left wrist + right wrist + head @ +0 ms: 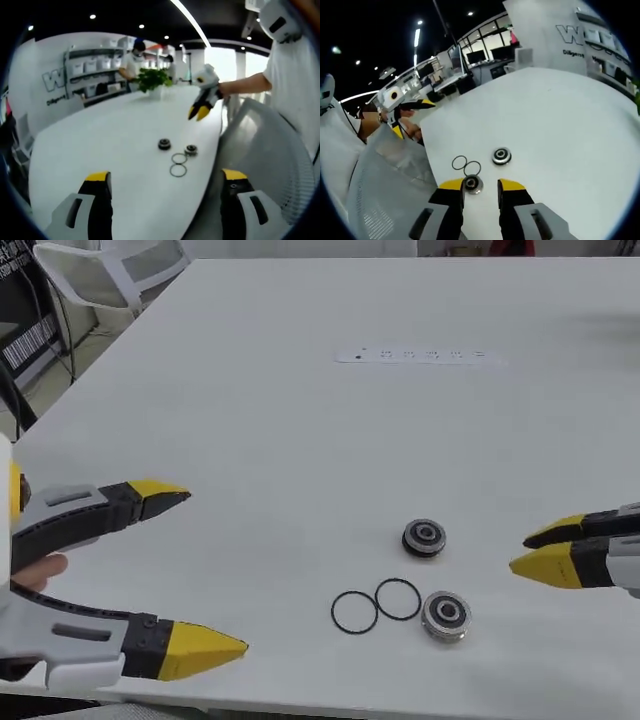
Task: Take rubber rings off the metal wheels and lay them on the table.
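We hold left tongs (215, 570) wide, right tongs (518, 551) barely parted; a clumsy grab could roll the wheel (446, 615) off the desk's (300, 440) near edge.

On the table (300, 440), with the farther wheel (424, 538) as landmark: before it and slightly right, the nearer wheel (446, 615), apart from it. Before it and slightly left, the first ring (398, 599), then further left the second ring (354, 612), seemingly touching. To its right the right gripper (518, 551), well to its left the left gripper (216, 571), far behind it a flat strip (420, 356).
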`<state>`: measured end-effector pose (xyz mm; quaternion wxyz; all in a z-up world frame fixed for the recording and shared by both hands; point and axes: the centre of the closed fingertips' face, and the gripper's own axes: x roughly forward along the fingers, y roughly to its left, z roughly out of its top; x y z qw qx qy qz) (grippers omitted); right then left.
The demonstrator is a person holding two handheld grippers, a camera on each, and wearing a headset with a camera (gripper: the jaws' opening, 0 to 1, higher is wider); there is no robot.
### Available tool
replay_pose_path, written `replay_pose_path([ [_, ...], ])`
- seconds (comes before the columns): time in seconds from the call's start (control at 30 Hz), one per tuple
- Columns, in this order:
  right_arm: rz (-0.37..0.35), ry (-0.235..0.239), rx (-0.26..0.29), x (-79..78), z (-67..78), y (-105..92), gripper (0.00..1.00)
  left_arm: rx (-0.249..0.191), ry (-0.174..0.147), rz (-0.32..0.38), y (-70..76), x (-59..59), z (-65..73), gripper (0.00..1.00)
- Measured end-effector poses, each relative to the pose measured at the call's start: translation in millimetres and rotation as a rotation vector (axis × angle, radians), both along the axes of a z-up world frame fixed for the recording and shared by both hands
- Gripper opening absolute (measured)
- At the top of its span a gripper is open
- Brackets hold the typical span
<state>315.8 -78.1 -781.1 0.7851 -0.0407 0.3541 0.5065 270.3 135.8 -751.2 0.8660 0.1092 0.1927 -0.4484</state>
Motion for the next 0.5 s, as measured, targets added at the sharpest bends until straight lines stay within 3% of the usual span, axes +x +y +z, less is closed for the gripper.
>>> replay_pose_path([
  [0.5,-0.015,-0.057,0.043,3.8,31.6,-18.9,0.32,0.003,-0.036,-0.033,-24.0,9.4,27.6,0.90],
])
